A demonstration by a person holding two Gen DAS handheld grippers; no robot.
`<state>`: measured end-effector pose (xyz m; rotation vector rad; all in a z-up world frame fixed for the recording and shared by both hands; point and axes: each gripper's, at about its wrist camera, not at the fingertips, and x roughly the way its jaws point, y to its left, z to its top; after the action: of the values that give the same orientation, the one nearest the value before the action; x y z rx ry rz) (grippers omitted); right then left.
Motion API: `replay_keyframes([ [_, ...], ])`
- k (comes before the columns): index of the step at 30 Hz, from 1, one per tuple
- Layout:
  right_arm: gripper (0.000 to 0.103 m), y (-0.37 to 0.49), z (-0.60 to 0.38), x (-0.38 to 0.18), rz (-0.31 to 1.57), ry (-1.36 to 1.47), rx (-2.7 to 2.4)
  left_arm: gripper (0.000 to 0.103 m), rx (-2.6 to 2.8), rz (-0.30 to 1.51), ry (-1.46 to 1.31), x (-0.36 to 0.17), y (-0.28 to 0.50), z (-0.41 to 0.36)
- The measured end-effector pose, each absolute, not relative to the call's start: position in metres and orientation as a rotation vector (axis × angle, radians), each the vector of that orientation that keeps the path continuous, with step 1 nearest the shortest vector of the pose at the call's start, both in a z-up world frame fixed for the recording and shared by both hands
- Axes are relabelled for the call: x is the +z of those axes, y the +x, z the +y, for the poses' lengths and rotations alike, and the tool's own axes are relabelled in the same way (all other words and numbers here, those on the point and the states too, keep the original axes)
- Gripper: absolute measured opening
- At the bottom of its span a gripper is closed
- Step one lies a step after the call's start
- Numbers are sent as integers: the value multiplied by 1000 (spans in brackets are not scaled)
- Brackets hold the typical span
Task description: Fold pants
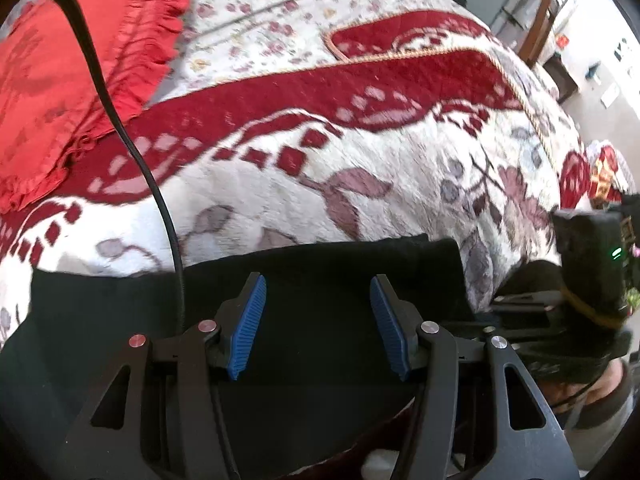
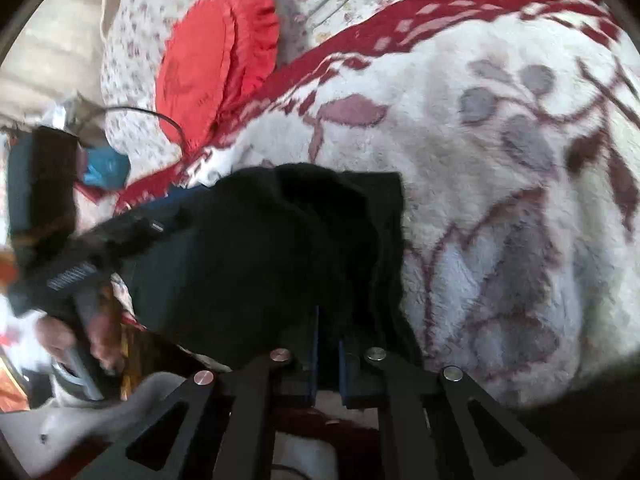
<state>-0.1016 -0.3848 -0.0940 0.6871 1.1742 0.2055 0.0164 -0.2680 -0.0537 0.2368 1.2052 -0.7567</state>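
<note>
left gripper (image 1: pixel 318 328): jaws apart, nothing held, over black pants (image 1: pixel 320 360) | right gripper (image 2: pixel 328 354): jaws nearly together, pinching pants edge, cloth bunched ahead | pants on floral blanket (image 1: pixel 400 168)

A red ruffled cushion (image 1: pixel 68 92) lies on a floral blanket (image 1: pixel 400 184).

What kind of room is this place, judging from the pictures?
Most likely a bedroom: a bed covered by a plush red-and-white floral blanket, a red frilled pillow, and black pants lying on the blanket.
</note>
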Motion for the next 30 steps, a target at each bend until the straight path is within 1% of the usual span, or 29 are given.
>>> replay_keyframes([
  [1, 17, -105, -387, -90, 1178, 660, 192, 54, -763, 1207, 250, -55, 16, -272],
  [2, 25, -107, -389, -88, 1183, 645, 190, 54, -772, 1207, 267, -57, 16, -278],
  [3, 40, -111, -390, -86, 1188, 633, 191, 54, -785, 1204, 283, -58, 16, -284],
  [5, 53, -119, -392, -87, 1196, 622, 184, 54, -817, 1189, 309, -58, 17, -293],
  [7, 53, -127, -396, -94, 1220, 633, 176, 56, -871, 1174, 354, -60, 16, -305],
  [8, 53, -130, -397, -98, 1226, 639, 173, 61, -899, 1169, 385, -62, 16, -311],
  [10, 53, -131, -395, -100, 1214, 616, 178, 65, -927, 1154, 425, -66, 15, -320],
  [16, 54, -123, -391, -111, 1200, 679, 189, 65, -1008, 1163, 505, -80, 10, -347],
  [19, 54, -124, -391, -110, 1185, 696, 194, 66, -1038, 1181, 504, -85, 11, -355],
  [20, 54, -125, -391, -110, 1181, 693, 194, 73, -1057, 1194, 499, -86, 11, -359],
  [22, 57, -127, -393, -109, 1174, 697, 195, 81, -1090, 1207, 497, -90, 11, -364],
  [25, 57, -129, -389, -108, 1164, 698, 191, 83, -1104, 1182, 552, -95, 4, -369],
  [27, 57, -128, -383, -108, 1165, 693, 191, 83, -1115, 1153, 581, -95, 0, -369],
  [28, 57, -128, -382, -107, 1162, 690, 197, 76, -1115, 1147, 584, -94, -1, -368],
  [29, 53, -127, -380, -106, 1161, 682, 200, 64, -1111, 1139, 586, -93, 0, -367],
  [30, 43, -127, -378, -106, 1160, 669, 192, 57, -1109, 1131, 586, -92, 0, -366],
])
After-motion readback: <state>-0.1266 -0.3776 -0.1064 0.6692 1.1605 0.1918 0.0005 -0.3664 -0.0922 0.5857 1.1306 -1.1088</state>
